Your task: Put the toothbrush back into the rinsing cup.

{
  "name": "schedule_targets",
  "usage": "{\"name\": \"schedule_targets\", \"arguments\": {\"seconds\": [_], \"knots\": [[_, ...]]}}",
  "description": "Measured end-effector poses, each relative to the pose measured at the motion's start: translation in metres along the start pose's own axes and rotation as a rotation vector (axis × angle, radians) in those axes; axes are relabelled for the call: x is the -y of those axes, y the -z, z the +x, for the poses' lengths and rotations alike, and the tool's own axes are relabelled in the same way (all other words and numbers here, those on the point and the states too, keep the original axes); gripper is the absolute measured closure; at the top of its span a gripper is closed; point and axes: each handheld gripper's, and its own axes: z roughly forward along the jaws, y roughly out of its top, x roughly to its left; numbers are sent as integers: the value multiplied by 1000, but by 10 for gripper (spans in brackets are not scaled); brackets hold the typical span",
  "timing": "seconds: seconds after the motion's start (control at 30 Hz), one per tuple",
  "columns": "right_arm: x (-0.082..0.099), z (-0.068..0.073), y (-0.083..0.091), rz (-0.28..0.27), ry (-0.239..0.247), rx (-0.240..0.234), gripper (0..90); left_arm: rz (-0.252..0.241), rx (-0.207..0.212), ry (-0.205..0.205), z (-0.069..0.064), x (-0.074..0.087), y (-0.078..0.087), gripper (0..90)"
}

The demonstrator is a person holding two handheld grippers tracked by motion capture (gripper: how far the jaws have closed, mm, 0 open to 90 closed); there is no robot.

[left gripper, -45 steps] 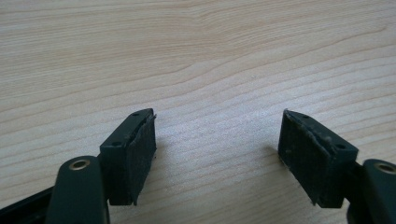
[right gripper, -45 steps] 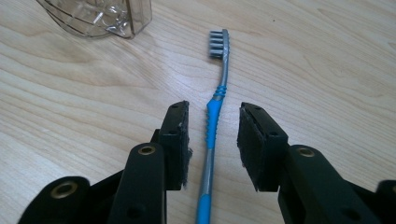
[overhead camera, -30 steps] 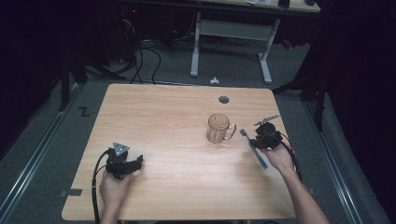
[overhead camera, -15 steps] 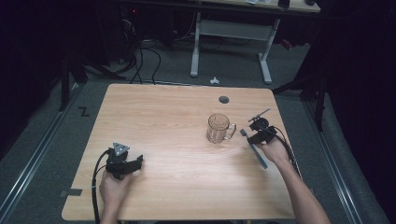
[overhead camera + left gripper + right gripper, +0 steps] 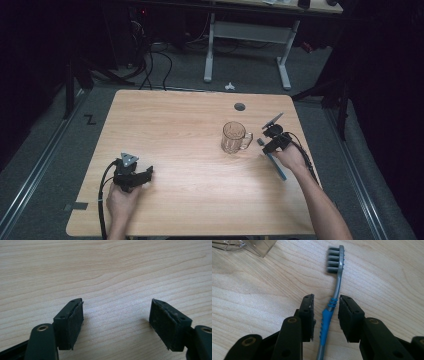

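Toothbrush (image 5: 333,302) flat on table (image 5: 190,130), neck btwn right gripper (image 5: 325,312) jaws; narrowly apart, prob. not touching. Left gripper (image 5: 116,320) wide apart, empty.

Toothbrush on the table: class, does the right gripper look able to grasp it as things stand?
Probably yes. The right gripper has its jaws either side of the toothbrush handle, not yet touching, with nothing between them.

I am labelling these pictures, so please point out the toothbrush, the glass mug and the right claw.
toothbrush (image 5: 333,260): right gripper view, on the grey bristle head.
glass mug (image 5: 232,137): high view, on the glass body.
right claw (image 5: 326,315): right gripper view, midway between its two tips, which stand on either side of the blue grip.
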Motion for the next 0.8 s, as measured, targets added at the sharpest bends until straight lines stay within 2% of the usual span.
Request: {"name": "schedule_targets", "arguments": {"seconds": [0.37,0.67,0.8], "knots": [[-6,-3,-7,60,-8,-21,684,0,2,2,0,0,0,280],[-6,-7,-12,90,-20,-32,743,0,2,1,0,0,0,280],[-6,-8,-12,99,-42,-43,761,0,1,0,0,0,0,280]]}}
